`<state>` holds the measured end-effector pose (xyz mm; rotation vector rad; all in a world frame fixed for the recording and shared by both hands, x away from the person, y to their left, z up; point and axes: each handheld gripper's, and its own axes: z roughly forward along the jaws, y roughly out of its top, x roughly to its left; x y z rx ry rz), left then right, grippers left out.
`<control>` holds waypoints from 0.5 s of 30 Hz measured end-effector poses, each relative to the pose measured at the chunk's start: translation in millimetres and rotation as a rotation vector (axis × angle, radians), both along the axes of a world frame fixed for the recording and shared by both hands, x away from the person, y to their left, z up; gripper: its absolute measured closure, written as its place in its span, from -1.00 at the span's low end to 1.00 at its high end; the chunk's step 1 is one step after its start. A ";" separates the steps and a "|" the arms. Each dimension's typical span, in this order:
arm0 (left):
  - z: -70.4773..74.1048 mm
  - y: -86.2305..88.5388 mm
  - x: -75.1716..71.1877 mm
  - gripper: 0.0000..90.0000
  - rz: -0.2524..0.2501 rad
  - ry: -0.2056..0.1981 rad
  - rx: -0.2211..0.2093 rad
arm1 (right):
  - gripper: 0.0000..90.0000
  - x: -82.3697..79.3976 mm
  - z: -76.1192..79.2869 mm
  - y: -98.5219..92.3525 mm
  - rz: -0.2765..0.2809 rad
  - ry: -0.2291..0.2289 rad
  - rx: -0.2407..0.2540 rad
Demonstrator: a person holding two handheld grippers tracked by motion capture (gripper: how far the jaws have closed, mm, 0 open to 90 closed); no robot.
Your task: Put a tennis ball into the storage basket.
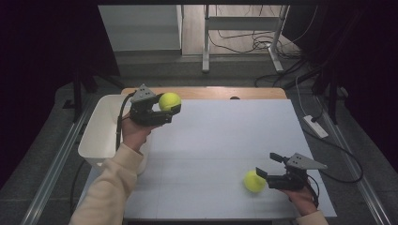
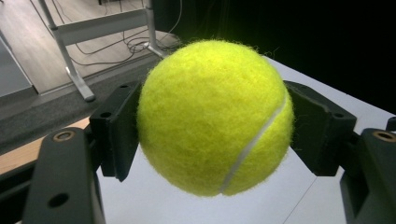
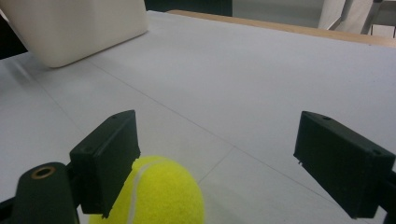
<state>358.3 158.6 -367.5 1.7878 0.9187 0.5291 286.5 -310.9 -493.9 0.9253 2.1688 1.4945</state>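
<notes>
1. The left tool (image 1: 162, 110) is clenched on a tennis ball (image 1: 169, 101), held above the worktop (image 1: 225, 140) at far left, beside the white bin (image 1: 101, 131).
2. The right tool (image 1: 270, 166) stands released at near right; a second ball (image 1: 254, 181) lies against one jaw, seemingly just touching.

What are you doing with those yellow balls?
A person is handling two tennis balls with a grabbing tool in each hand. The left tool is shut on one tennis ball and holds it up in the air beside the white bin. The right tool is open, low over the table, with the other ball lying by one of its jaws, not gripped.
</notes>
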 end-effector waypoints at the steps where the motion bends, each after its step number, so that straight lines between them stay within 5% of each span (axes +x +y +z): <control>1: -0.3 1.6 0.1 -0.42 0.004 0.001 0.001 | -0.70 0.0 0.0 0.0 0.000 0.000 0.000; 15: -5.5 23.9 4.7 -0.42 0.065 0.026 -0.009 | -0.70 0.0 -0.2 0.6 0.002 0.001 -0.004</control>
